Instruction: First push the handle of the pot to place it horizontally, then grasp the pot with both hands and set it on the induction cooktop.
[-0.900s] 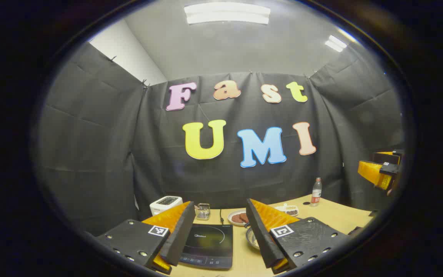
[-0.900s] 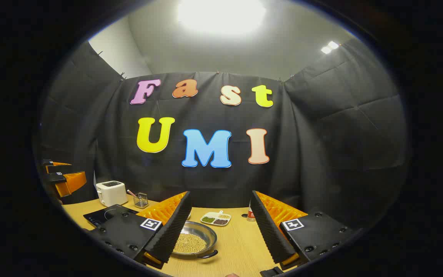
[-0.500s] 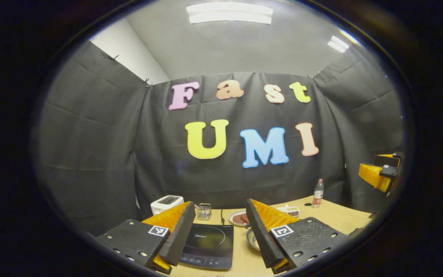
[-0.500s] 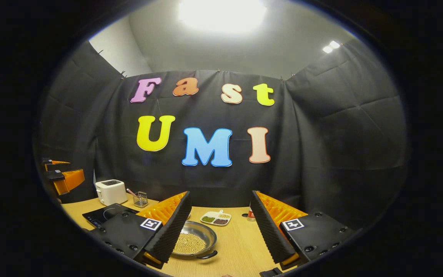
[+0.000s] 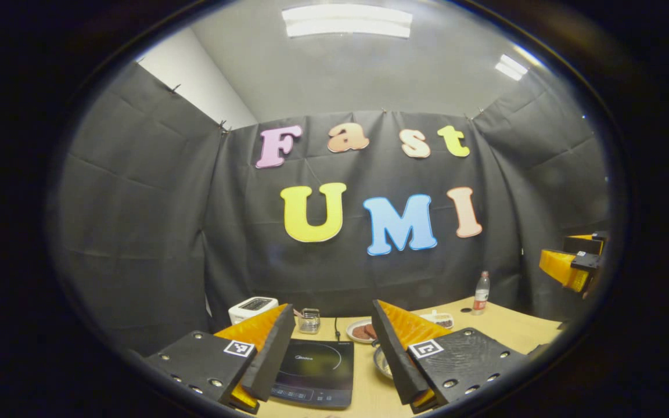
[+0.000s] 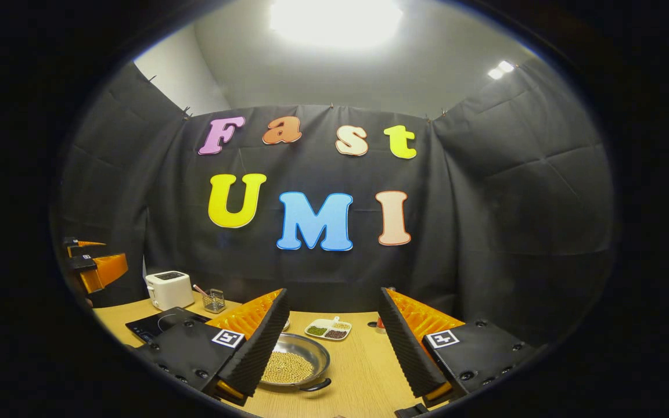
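A shallow metal pot [image 6: 297,367] holding pale beans sits on the wooden table, one dark handle pointing toward the near right. In the right gripper view my right gripper [image 6: 331,337] is open above it, the pot partly behind its left finger. The black induction cooktop [image 5: 316,373] lies flat on the table under my open left gripper [image 5: 330,339]; it also shows as the cooktop [image 6: 157,324] at the left of the right gripper view. A sliver of the pot [image 5: 380,360] peeks out beside the left gripper's right finger. Both grippers hold nothing.
A white toaster [image 6: 169,289], a small wire basket [image 6: 213,301], a divided dish of beans [image 6: 327,330], a plate of dark rounds [image 5: 359,330] and a water bottle [image 5: 480,293] stand along the table's back. The other gripper shows at each view's edge.
Both views have drifted slightly; the table objects sit a little lower and nearer. The pot and cooktop have not moved, and both grippers stay open.
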Available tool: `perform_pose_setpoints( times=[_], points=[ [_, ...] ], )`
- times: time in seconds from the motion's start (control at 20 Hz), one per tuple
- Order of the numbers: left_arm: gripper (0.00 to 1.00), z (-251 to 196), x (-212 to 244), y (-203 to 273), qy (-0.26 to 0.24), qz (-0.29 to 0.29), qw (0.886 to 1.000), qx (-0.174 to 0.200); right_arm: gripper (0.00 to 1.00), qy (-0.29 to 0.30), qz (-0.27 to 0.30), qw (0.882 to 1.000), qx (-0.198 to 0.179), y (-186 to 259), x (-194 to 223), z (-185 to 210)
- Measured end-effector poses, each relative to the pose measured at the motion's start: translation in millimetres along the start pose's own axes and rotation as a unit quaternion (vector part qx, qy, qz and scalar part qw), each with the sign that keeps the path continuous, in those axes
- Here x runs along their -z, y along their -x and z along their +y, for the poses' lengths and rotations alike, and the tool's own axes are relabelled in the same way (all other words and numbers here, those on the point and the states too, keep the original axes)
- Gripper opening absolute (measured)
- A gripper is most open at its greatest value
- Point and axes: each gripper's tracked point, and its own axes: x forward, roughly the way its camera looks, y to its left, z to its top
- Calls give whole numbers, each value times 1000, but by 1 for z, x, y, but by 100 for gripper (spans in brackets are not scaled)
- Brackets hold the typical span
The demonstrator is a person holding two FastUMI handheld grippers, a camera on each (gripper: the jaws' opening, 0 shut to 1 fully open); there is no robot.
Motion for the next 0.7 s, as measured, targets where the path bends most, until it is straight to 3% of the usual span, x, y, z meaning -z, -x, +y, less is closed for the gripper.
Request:
perform_pose_setpoints(
  times=[0.2, 0.45, 0.7],
  points=[
    [77, 4, -1, 1, 0, 2, 1000, -1, 98, 2, 4, 1000, -5, 2, 2, 4],
    [77, 10, 0, 4, -1, 1, 1000, -1, 79, -2, 10, 1000, -8, 6, 4, 9],
    [77, 20, 0, 8, 0, -3, 1000, -1, 51, 1, 3, 1000, -1, 7, -2, 10]
  ],
)
